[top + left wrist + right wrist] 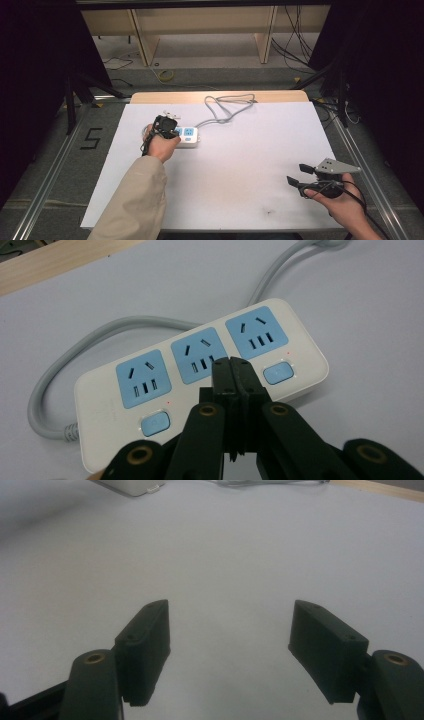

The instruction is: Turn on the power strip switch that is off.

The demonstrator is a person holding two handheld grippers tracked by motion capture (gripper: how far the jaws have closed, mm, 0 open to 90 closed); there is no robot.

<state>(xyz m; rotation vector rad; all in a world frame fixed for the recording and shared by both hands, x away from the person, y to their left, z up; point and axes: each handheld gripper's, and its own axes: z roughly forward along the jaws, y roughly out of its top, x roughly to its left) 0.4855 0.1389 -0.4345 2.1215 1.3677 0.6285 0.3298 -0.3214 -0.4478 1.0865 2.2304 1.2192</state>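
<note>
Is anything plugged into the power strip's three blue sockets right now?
No: in the left gripper view all three blue sockets of the power strip show bare slots, with no plug in any.

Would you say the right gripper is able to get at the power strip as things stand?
Probably yes: the right gripper is open, and bare table lies between it and the power strip, where the left gripper already hovers.

smooth glossy white plastic power strip (200,385) with matt blue socket faces, grey rubbery rounded cable (75,360), matt white table sheet (240,170) over pale wood edge, matt black plastic left gripper (232,372), right gripper (230,650) same finish with brass-look rivets
</note>
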